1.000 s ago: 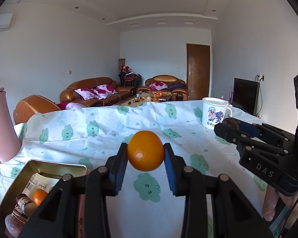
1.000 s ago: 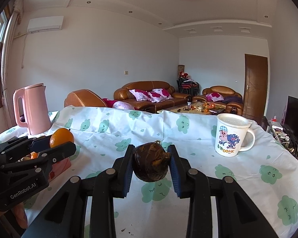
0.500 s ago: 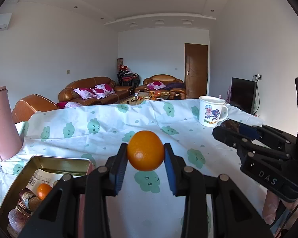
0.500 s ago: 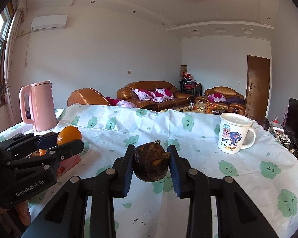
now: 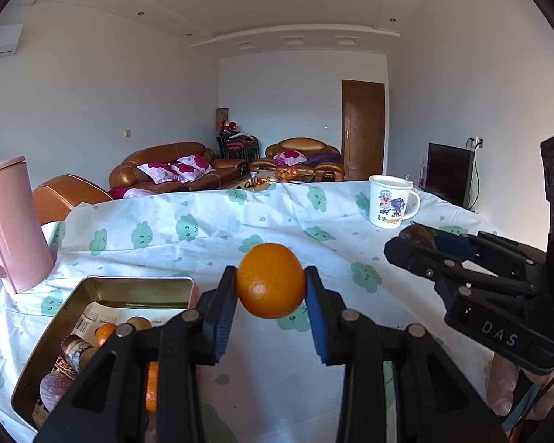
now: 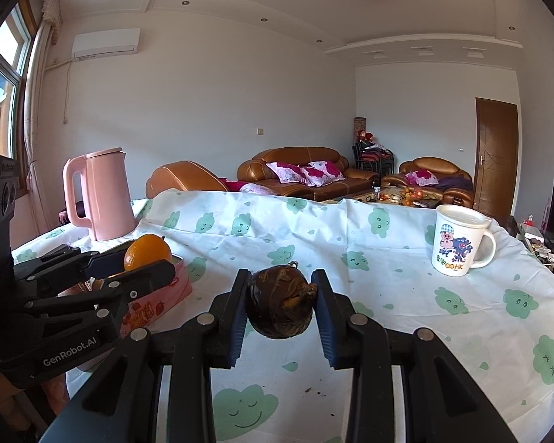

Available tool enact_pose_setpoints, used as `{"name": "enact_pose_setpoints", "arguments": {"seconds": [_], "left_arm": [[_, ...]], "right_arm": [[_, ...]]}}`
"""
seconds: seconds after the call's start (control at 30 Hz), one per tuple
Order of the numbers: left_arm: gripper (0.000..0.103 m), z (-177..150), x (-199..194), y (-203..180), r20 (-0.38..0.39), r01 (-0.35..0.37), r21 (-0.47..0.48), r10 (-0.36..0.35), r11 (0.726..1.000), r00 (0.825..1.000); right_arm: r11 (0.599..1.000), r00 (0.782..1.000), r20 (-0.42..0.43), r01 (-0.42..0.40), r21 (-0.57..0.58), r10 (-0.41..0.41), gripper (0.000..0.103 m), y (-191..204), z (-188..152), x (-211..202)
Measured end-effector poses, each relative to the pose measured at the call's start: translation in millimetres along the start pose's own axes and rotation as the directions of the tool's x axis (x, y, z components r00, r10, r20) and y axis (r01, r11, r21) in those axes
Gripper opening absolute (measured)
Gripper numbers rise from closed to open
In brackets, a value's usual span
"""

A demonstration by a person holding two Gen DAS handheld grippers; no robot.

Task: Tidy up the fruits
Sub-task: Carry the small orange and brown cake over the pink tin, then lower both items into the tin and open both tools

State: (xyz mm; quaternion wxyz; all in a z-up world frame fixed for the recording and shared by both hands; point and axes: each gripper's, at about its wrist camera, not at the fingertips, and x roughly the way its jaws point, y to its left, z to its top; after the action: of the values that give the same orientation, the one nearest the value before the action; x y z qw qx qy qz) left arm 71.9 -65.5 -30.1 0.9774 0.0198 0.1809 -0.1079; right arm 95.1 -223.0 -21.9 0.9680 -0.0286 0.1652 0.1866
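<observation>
My left gripper (image 5: 271, 288) is shut on an orange (image 5: 270, 280) and holds it above the table, just right of an open metal tin (image 5: 136, 286) with a pink outside that holds several fruits and packets. My right gripper (image 6: 280, 304) is shut on a dark brown wrinkled fruit (image 6: 280, 304) above the tablecloth. In the right wrist view the left gripper (image 6: 144, 265) with its orange (image 6: 146, 251) is at the left, over the tin (image 6: 158, 304). In the left wrist view the right gripper (image 5: 421, 245) is at the right.
A pink kettle (image 6: 99, 193) stands at the far left of the table, behind the tin. A white cartoon mug (image 6: 458, 241) stands at the far right. The table wears a white cloth with green clouds (image 6: 351, 243). Sofas lie beyond.
Both grippers have shifted left and tilted down a little, each still holding its fruit. The tin shows more fully beside the left gripper.
</observation>
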Motion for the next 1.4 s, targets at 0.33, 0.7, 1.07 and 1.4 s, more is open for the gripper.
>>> {"name": "enact_pose_setpoints", "arguments": {"seconds": [0.33, 0.7, 1.07, 1.4], "left_arm": [[0.037, -1, -40, 44, 0.014, -0.06, -0.037, 0.06, 0.998, 0.998], [0.037, -10, -71, 108, -0.006, -0.168, -0.113, 0.169, 0.979, 0.986], [0.037, -20, -84, 129, -0.021, -0.177, -0.146, 0.176, 0.973, 0.984], [0.037, -40, -80, 125, -0.066, -0.13, -0.156, 0.121, 0.979, 0.99]], "right_arm": [[0.992, 0.993, 0.006, -0.115, -0.044, 0.115, 0.035, 45, 13, -5], [0.965, 0.97, -0.021, -0.243, -0.099, 0.242, 0.035, 104, 20, 4], [0.936, 0.945, -0.11, -0.321, -0.145, 0.307, 0.035, 153, 1, 26], [0.931, 0.935, -0.179, -0.332, -0.151, 0.305, 0.035, 168, -14, 42]]}}
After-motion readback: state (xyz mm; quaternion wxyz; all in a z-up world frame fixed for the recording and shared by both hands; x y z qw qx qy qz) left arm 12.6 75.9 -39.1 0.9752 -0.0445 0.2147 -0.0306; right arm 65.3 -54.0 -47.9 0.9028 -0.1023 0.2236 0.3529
